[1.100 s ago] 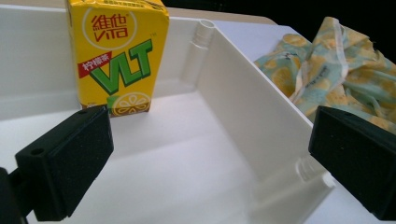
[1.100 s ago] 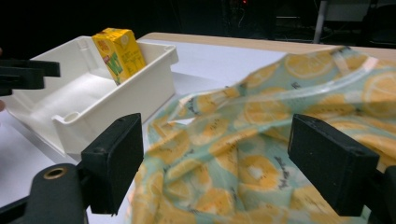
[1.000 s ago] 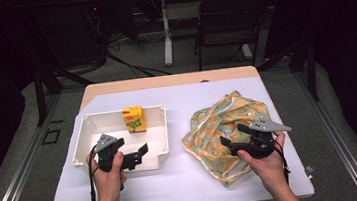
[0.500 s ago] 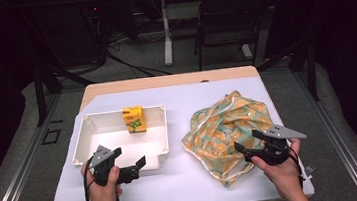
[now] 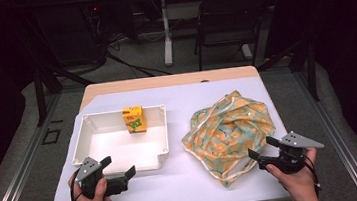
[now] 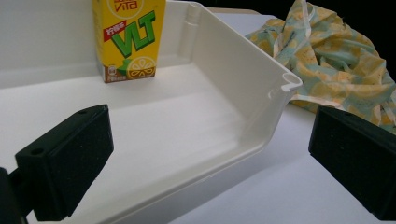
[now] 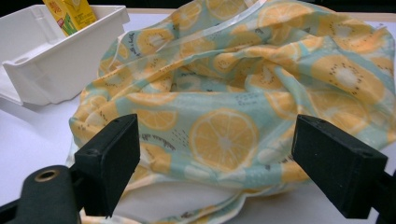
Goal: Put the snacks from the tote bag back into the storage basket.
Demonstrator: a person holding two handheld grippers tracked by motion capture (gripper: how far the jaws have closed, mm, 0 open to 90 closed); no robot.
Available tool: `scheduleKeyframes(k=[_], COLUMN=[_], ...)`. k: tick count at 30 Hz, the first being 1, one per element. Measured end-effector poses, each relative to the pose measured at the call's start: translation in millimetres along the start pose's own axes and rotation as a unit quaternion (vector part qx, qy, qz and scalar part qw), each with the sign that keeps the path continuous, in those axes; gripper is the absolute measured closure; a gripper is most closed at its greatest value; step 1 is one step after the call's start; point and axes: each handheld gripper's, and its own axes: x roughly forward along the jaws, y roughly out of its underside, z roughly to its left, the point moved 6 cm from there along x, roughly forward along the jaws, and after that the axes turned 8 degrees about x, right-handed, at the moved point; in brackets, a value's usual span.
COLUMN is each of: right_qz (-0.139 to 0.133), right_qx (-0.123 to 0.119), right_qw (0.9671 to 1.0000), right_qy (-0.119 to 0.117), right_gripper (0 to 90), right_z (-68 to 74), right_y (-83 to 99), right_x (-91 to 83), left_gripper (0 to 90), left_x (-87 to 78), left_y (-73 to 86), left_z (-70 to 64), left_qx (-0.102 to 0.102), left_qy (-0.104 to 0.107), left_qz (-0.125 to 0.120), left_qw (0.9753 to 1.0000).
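Both hands are seen entering from the near edge of the white-covered table [image 5: 185, 185]. The left hand [image 5: 92, 200] is held at the near left corner, and its black two-jaw left gripper [image 5: 119, 168] is pointed toward the near wall of the shallow white plastic rectangular tray [image 5: 160, 132]; its jaws are spread wide, with nothing held or touched between them. The right hand [image 5: 295, 181] is placed at the near right edge, and its black two-jaw right gripper [image 5: 260, 148] is aimed at the crumpled lemon-print fabric bag in teal and orange [image 5: 229, 128], just beside its near edge; its jaws are likewise spread wide and nothing is gripped. A yellow rectangular lemon-tea drink carton [image 5: 134, 119] is stood upright inside the tray, against its far wall. The bag is laid on the table to the right of the tray, apart from it.
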Motion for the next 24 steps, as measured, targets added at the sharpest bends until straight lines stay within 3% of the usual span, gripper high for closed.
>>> scheduleKeyframes(k=[5, 9, 12, 17, 24], right_qz=[-0.001, 0.003, 0.014, 0.016, 0.016], right_qx=[0.001, -0.024, -0.029, -0.016, -0.019], right_qw=[1.0000, 0.9991, 0.9986, 0.9991, 0.9989], right_qy=[0.003, 0.034, 0.043, 0.036, 0.039], right_gripper=[14.6, 14.6, 14.4, 14.3, 13.7], right_z=[-7.4, -14.8, -19.3, -20.5, -18.7], right_y=[4.0, 6.9, 10.9, 13.4, 14.4], right_x=[-6.0, -3.6, 1.3, 4.0, 7.5], left_gripper=[0.2, 0.2, 0.2, 0.2, 0.2], left_x=[-8.7, -8.5, -4.7, -1.0, 1.7], left_y=[8.3, 9.8, 11.8, 15.3, 17.4], left_z=[9.8, 16.6, 18.9, 21.0, 22.1], left_qx=[0.007, 0.002, -0.005, -0.017, -0.016], left_qy=[-0.017, -0.029, -0.032, -0.031, -0.031], left_qz=[-0.001, -0.003, 0.000, 0.008, 0.015], left_qw=[0.9998, 0.9996, 0.9995, 0.9994, 0.9993])
